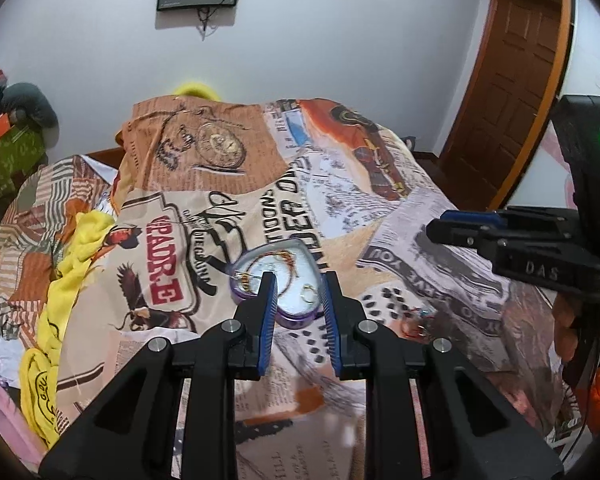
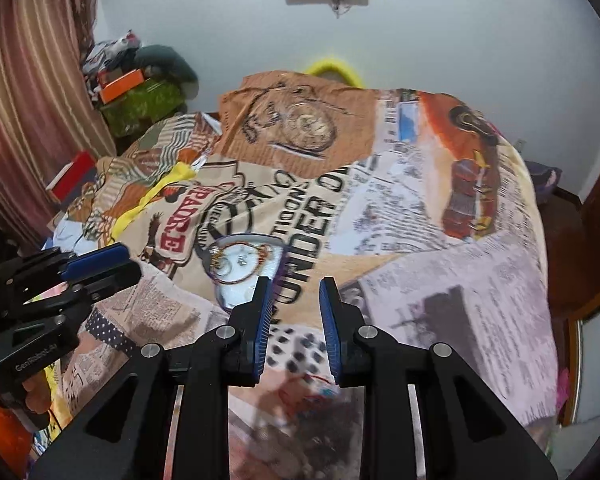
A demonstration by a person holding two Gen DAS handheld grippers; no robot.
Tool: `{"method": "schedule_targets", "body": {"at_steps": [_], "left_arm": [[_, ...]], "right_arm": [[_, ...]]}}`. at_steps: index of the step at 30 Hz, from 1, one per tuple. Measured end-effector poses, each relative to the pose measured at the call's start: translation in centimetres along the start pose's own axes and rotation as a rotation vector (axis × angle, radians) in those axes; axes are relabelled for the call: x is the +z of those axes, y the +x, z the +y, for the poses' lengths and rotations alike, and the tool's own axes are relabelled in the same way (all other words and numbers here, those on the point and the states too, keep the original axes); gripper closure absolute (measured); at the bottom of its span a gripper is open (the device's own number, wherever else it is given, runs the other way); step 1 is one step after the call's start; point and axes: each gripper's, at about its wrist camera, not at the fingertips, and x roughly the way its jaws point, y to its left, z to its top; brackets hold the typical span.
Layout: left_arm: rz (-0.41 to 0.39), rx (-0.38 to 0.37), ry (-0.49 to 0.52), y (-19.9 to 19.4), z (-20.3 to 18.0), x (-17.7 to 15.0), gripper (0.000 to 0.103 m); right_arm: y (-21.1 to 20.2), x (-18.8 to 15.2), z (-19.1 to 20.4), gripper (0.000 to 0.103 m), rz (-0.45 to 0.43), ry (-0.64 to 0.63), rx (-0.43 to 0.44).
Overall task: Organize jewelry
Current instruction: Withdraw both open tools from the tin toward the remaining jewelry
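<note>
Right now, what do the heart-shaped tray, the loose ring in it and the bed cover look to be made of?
Heart-shaped tray: probably translucent purple plastic, with glossy walls and a pale, shiny floor.
Ring: looks like gold-toned metal, thin and bright, though too small to be sure.
Bed cover: printed woven fabric, matte, with soft folds and creases.

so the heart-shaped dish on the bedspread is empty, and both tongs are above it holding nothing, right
Not quite: the heart-shaped dish is not empty. The left wrist view shows a beaded bracelet and a small ring lying in it. The rest holds: it sits on the bedspread, and the left tongs and right tongs hold nothing.
</note>
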Motion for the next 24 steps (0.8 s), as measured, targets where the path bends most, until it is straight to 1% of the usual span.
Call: {"method": "schedule_targets", "body": {"at_steps": [3, 5, 7, 8, 11, 16, 21, 24], "left_arm": [[0.012, -0.018, 0.017, 0.0, -1.2, -0.3, 0.080], [0.027, -0.028, 0.029, 0.4, -2.1, -0.5, 0.077], [0.048, -0.042, 0.039, 0.9, -3.0, -0.9, 0.076], [0.060, -0.053, 0.043, 1.2, -3.4, -1.0, 0.076], [0.099, -0.071, 0.058, 2.5, -4.5, -1.7, 0.076], [0.148, -0.083, 0.074, 4.4, -5.7, -2.9, 0.076], [0.180, -0.073, 0.081, 5.2, -6.0, -4.2, 0.076], [0.188, -0.067, 0.083, 5.1, -5.8, -5.1, 0.076]], "right_arm": [[-0.7, -0.6, -0.9, 0.081, 0.004, 0.009, -0.018], [-0.9, -1.2, -1.4, 0.077, 0.011, 0.009, -0.030], [-1.2, -2.1, -2.1, 0.064, 0.016, 0.017, -0.037], [-1.3, -2.4, -2.4, 0.062, 0.014, 0.021, -0.039], [-1.4, -3.4, -3.4, 0.062, 0.021, 0.034, -0.050], [-1.0, -4.8, -4.8, 0.062, 0.045, 0.076, -0.030], [1.0, -5.6, -4.4, 0.062, 0.092, 0.072, -0.006], [2.5, -5.8, -3.8, 0.062, 0.113, 0.067, -0.013]]}}
